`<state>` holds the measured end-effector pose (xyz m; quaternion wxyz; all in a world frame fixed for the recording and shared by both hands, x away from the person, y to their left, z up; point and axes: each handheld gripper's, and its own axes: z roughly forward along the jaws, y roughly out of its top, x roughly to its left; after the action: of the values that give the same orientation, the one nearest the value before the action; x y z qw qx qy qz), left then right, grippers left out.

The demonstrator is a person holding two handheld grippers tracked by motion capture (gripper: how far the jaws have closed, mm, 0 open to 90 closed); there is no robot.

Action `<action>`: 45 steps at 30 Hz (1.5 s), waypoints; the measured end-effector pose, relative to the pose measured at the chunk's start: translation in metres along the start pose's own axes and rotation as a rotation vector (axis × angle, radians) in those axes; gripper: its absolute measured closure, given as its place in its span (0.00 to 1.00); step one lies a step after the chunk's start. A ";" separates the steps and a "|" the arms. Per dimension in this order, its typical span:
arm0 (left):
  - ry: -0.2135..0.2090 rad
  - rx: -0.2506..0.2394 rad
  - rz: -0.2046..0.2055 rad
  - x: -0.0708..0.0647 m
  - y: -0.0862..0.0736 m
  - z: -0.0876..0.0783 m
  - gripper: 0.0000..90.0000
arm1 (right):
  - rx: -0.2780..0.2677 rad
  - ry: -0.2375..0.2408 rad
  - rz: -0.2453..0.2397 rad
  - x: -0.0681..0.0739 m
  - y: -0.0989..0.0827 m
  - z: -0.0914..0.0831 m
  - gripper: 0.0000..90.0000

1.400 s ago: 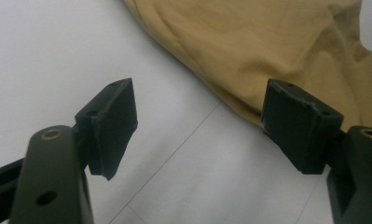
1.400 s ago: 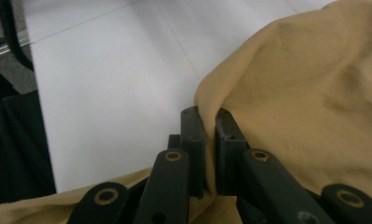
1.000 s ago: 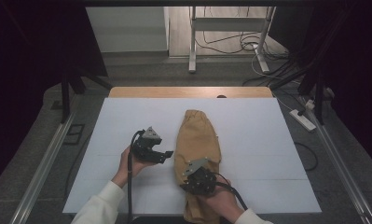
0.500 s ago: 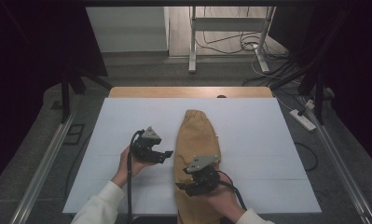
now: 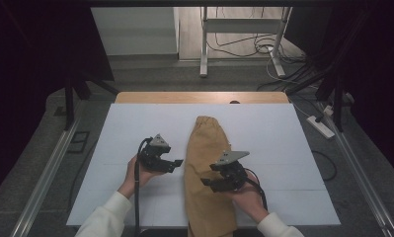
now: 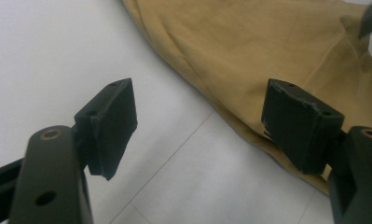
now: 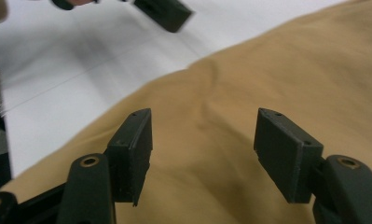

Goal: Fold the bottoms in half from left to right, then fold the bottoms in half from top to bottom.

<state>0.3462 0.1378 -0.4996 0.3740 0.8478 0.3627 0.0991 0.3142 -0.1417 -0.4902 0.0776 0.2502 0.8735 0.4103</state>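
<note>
Having just been opening, with nothing between the jaws: right gripper [image 5: 210, 179], released now and hanging just above the tan cloth [image 5: 207, 163] rather than pinching it as a second ago. Having shifted a little toward the middle of the cloth as well, compared with the earlier high views. Judging from that: one fold or tug on the near part of the cloth probably being finished, with a fresh grip spot likely being sought.

Lying lengthwise down the middle of the white surface [image 5: 283, 133], the tan cloth: a long, narrow folded shape, its far end rounded, its near end running off the near edge between the two forearms. Looking unchanged in outline against the earlier views, apart from small creases.

In the right gripper view, both black jaws standing wide apart over the tan cloth [image 7: 249, 84], pads clear of the fabric, no fold caught.

Left gripper [image 5: 176, 163] staying put beside the cloth's left edge, also released. In the left gripper view, jaws spread wide over the seam between white surface [image 6: 48, 56] and tan cloth [image 6: 249, 51], the right-hand pad hovering over the cloth's hem, whether touching it being impossible to tell.
</note>
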 end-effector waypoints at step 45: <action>0.000 -0.035 -0.013 0.005 0.003 0.000 0.29 | -0.010 -0.132 0.151 -0.079 -0.015 -0.017 0.40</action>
<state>0.3516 0.1400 -0.4986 0.3894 0.8387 0.3665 0.1030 0.3712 -0.2012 -0.4956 0.1053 0.3415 0.8431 0.4019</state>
